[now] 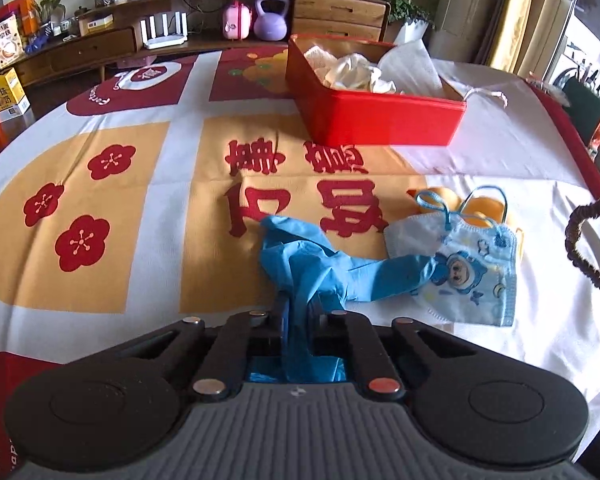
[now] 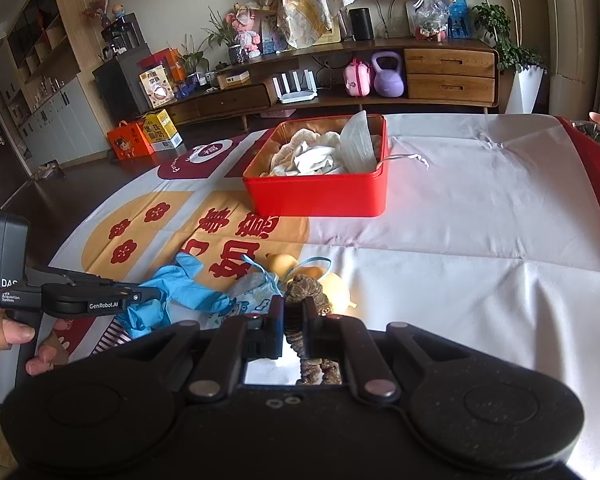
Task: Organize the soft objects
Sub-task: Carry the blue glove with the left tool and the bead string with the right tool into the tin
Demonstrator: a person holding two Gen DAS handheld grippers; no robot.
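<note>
I have both tools loaded at once, so I judge the step in hand to be the pick-up, done on both sides, with the carry to the tin not yet begun; my left gripper [image 1: 298, 320] is pinched together on the blue glove [image 1: 312, 264], whose cuff runs back between the fingers while its fingers trail forward over the tablecloth [image 1: 500, 152] and lie across the edge of the child's face mask [image 1: 464, 268]; my right gripper [image 2: 293, 320] is clamped on the brown scrunchie [image 2: 304, 288], which bunches above the fingertips and hangs in a loop behind them; from the left wrist view that scrunchie dangles clear of the cloth at the far right. The red tin [image 2: 320, 196] stands well apart, further along the table, lid off and already holding pale crumpled cloths and a sheet of tissue.

The next move, as I read it, calls for lifting each piece free and carrying it over the tin's rim before letting go; the glove worries me, since its limp fingers rest on the mask and may drag it along; I would raise the left side straight up first. The mask stays on the cloth, just beside some yellow rounded things I cannot identify.
</note>
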